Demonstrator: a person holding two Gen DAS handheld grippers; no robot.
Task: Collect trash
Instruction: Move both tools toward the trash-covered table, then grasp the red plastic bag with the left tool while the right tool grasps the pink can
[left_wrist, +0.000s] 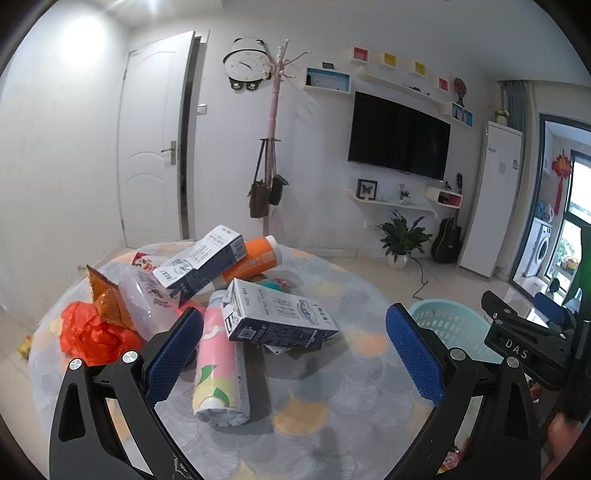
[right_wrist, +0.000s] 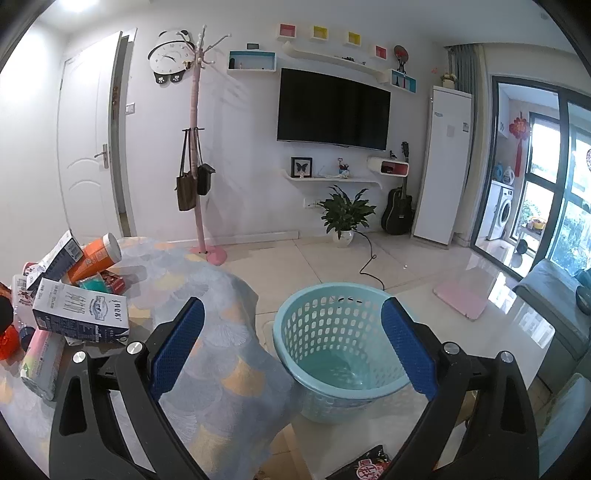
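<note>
Trash lies piled on a round table with a patterned cloth: a white and navy milk carton, a second carton leaning on an orange bottle, a pink and yellow bottle, red crumpled paper, an amber wrapper and a clear plastic bag. My left gripper is open and empty, just before the front carton. My right gripper is open and empty above the empty light blue basket on the floor right of the table. The front carton shows in the right wrist view too.
The right gripper's black body shows at the left view's right edge, near the basket. A pink coat stand, a potted plant, a black cable, a pink mat and a grey sofa stand around on the tiled floor.
</note>
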